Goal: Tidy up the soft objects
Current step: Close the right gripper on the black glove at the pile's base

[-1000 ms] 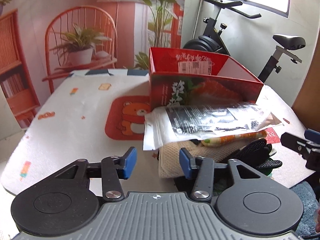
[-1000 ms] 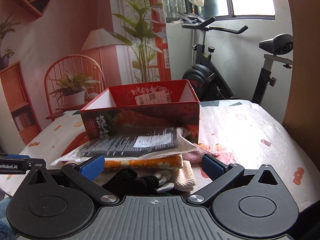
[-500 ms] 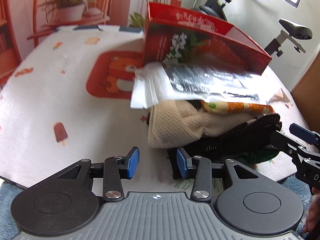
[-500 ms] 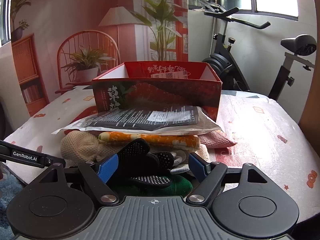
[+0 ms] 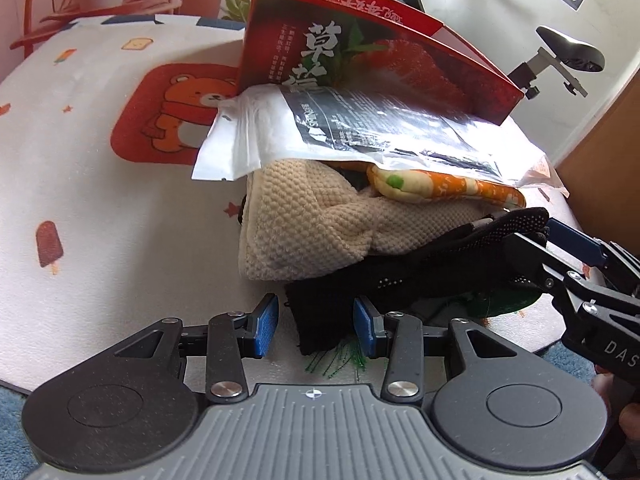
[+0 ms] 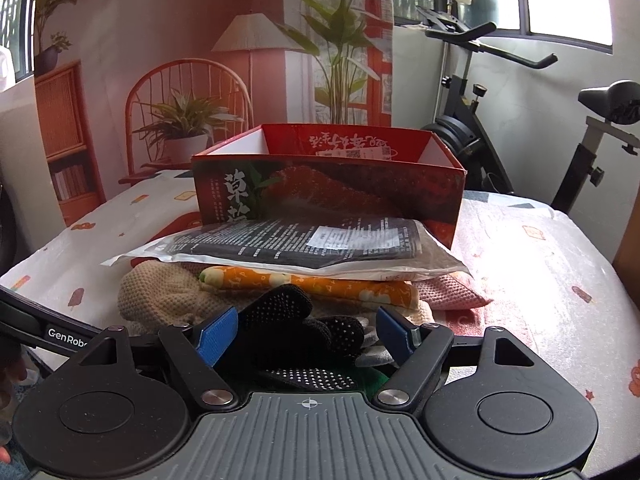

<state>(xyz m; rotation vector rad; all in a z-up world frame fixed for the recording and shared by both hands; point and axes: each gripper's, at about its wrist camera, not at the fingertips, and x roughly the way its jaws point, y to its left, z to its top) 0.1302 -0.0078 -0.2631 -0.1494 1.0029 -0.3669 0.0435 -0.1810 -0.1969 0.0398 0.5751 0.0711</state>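
Jaws of both grippers spread, pinching nothing yet: left gripper [image 5: 315, 325] straddles the cuff of the black glove [image 5: 420, 268], lower centre; right gripper [image 6: 307, 334] brackets its fingers, pads not visibly pressing (hard to be sure). Glove lies foremost in the soft pile before the red box [image 6: 328, 184]. Step, I judge: grasping. Next: close, then lift clear.

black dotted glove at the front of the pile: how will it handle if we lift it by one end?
The black dotted glove looks limp knit draped over the pile, so it will probably sag and dangle. The grip dots suggest it won't slip from the right tool. It lies partly under the beige waffle cloth, so lifting may drag that along.
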